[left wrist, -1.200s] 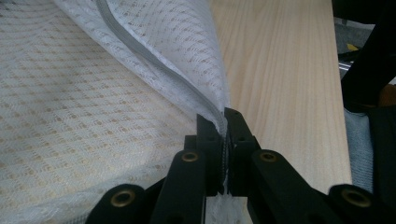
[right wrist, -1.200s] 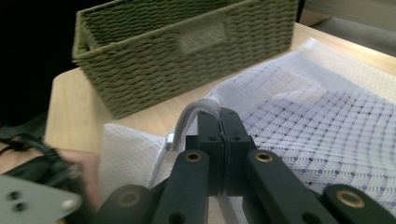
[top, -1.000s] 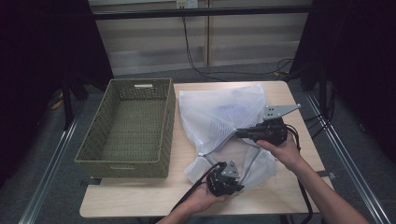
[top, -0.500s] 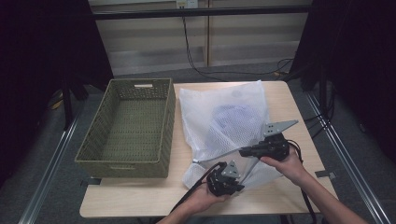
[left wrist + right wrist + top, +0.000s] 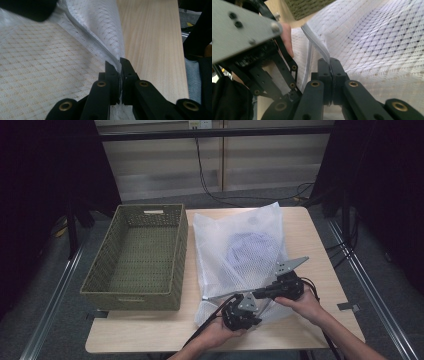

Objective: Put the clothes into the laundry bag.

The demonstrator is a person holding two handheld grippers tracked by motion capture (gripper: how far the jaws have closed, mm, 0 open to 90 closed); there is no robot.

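Bag: we have the mesh laundry bag (image 5: 240, 255) lying lengthwise from the counter's near edge toward its far edge.
Left gripper (image 5: 119, 65): clamped on the bag's zipper hem (image 5: 95, 45).
Right gripper (image 5: 329, 65): clamped on the same hem, just beside ours.

1. A table (image 5: 320, 235) was set before the person; a woven basket (image 5: 135, 257) was placed on its left part.
2. A mesh bag (image 5: 240, 255) was laid on the table just right of the basket, a bundle of cloth (image 5: 250, 245) held inside it.
3. The left gripper (image 5: 239, 312) and right gripper (image 5: 260, 295) were positioned at the bag's near edge, close together, the right one behind and to the right.
4. A cable (image 5: 210, 175) was run along the floor behind the table.
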